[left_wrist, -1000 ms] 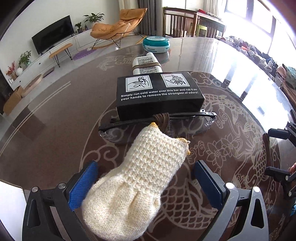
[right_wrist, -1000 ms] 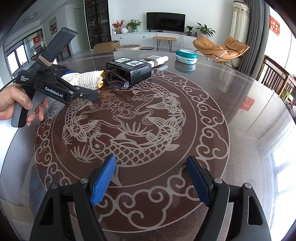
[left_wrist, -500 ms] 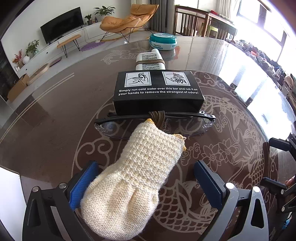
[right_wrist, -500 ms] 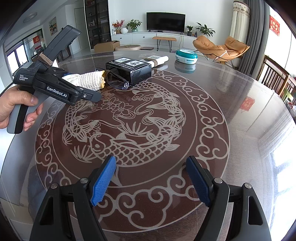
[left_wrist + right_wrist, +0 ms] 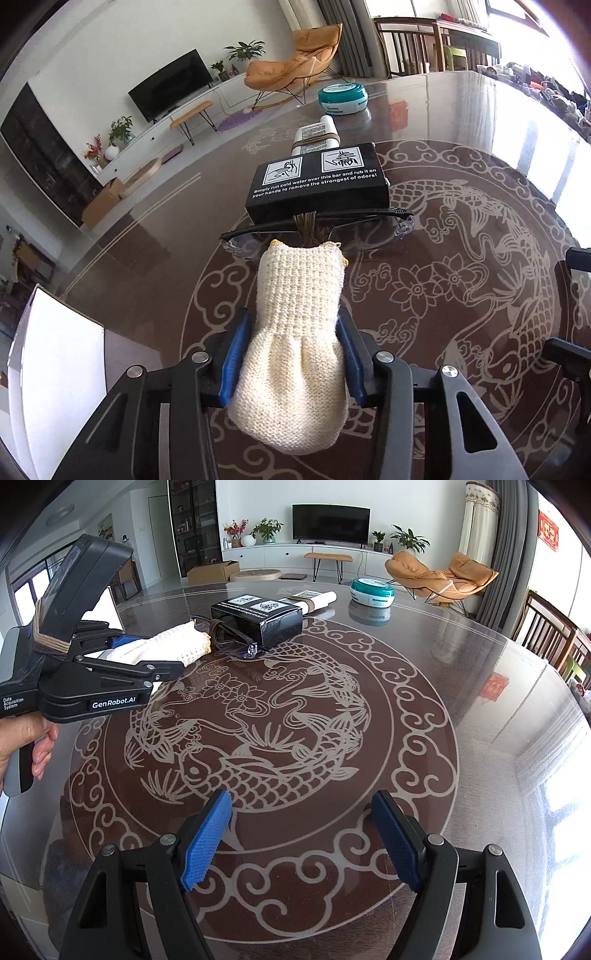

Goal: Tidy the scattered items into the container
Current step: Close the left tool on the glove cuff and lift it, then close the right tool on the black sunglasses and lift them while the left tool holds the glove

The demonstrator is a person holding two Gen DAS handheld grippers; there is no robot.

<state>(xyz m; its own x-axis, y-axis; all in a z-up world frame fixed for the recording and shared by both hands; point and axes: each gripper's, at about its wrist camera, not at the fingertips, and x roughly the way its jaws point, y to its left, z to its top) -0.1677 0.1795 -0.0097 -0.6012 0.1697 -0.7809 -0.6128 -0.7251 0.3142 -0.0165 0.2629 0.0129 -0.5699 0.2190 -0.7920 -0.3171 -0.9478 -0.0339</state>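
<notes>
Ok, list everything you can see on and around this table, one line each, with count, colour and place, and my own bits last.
knitted pouch: one, cream, between the left claw's pads, on the table
glasses: one pair, dark frame, just past the pouch
box: one, black with white print, behind the glasses
tube: one, white, banded, behind the box
round tin: one, teal and white, farthest back
table: one, dark glass with fish pattern
white panel: one, at the table's near left edge
left claw: blue pads just closed onto the pouch
right claw: blue pads apart, nothing between
hand: one, holding the left claw's handle
</notes>
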